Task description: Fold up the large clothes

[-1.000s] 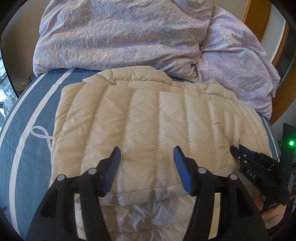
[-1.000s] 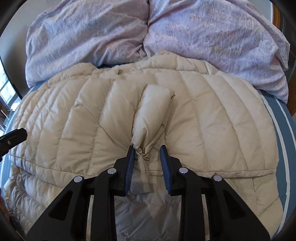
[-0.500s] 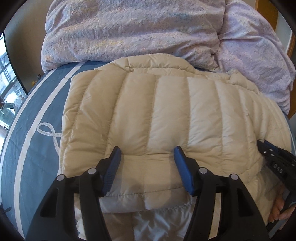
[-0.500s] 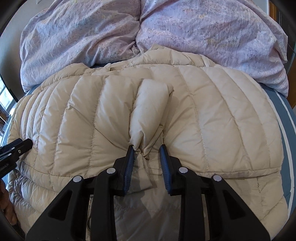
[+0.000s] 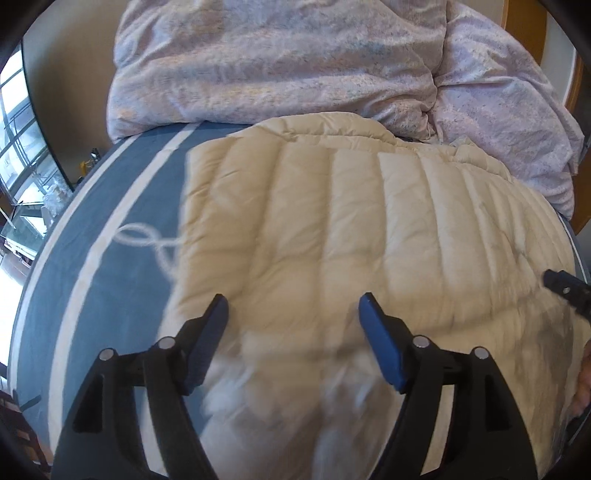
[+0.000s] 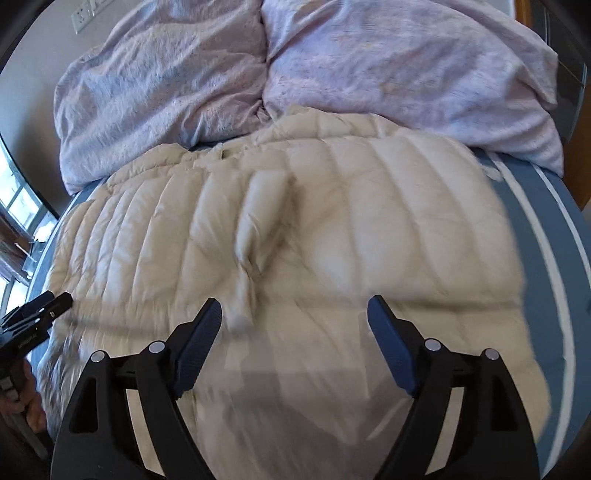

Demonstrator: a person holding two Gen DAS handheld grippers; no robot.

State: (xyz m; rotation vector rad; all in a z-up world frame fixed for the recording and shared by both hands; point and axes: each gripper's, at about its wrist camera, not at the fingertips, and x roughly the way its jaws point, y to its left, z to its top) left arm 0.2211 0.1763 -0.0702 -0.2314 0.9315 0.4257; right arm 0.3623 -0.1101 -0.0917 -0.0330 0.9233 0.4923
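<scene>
A cream quilted down jacket [image 5: 351,229] lies spread on the bed, its near edge folded over; the same jacket [image 6: 332,229] fills the right wrist view. My left gripper [image 5: 291,314] hovers over its near left part, jaws opening, nothing pressed between them. My right gripper [image 6: 295,314] has its jaws opening wide over the jacket's near edge. A puffed pleat of fabric [image 6: 258,221] lies just beyond its left finger [image 6: 207,321], free of the pads. The right gripper's tip [image 5: 565,291] pokes in at the right edge of the left wrist view.
A rumpled lilac duvet [image 5: 295,62] is heaped at the far side, against the jacket's top. The blue sheet with white stripes [image 5: 110,240] shows to the left and to the right [image 6: 546,221]. Windows stand far left. Wooden furniture [image 5: 524,18] is far right.
My right gripper let go of the pinched pleat and opened wide. The left gripper's jaws widened too. Both grippers drew back from the jacket, and the view is blurred.
</scene>
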